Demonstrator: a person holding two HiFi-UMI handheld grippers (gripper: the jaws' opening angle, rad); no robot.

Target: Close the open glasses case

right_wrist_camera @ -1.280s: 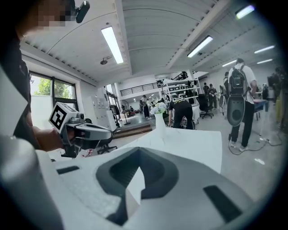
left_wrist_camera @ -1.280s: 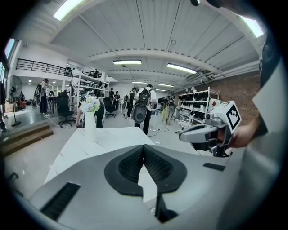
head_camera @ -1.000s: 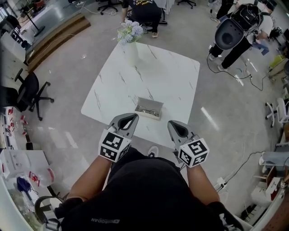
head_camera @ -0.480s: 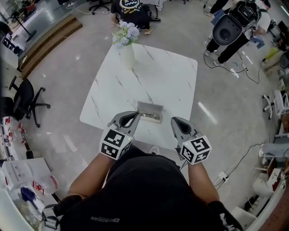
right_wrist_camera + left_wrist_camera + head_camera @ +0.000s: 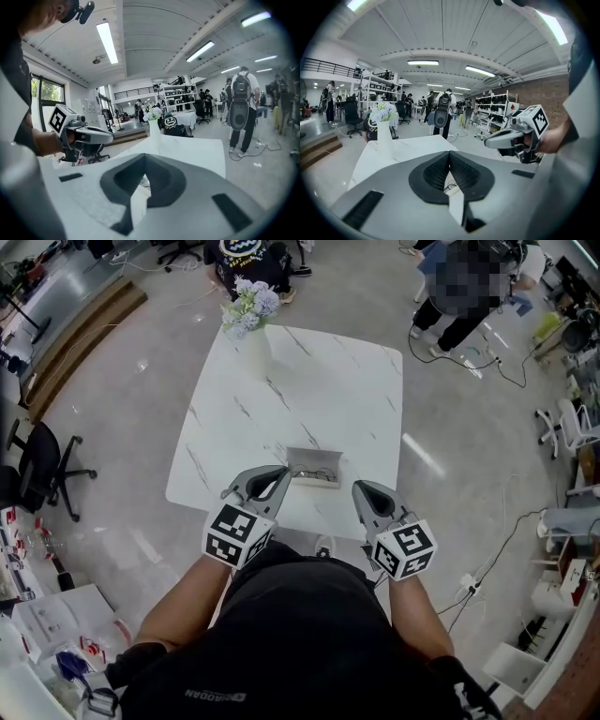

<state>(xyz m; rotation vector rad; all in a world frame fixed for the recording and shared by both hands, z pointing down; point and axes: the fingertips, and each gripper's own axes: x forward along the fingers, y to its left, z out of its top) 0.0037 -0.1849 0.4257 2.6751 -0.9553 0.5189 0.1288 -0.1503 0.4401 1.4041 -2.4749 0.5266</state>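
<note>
The open glasses case (image 5: pixel 314 468), grey with glasses inside, lies near the front edge of the white marble table (image 5: pixel 309 390). My left gripper (image 5: pixel 275 474) is held just left of the case with its tip close to the case's left end, jaws shut and empty. The right gripper (image 5: pixel 360 489) hangs a little right of the case and nearer to me, also shut on nothing. In the left gripper view the left gripper (image 5: pixel 449 154) has its pads meeting, and so does the right gripper (image 5: pixel 144 157) in its own view. The case is mostly hidden behind the jaws there.
A white vase of flowers (image 5: pixel 249 326) stands at the table's far left corner. People stand beyond the table (image 5: pixel 251 257) and at the far right (image 5: pixel 464 287). An office chair (image 5: pixel 42 470) is on the floor at the left, with cables and shelves at the right.
Both grippers have edged slightly forward toward the case, the left tip now beside its left end. The head view has shifted forward a little. Jaws stay shut.
</note>
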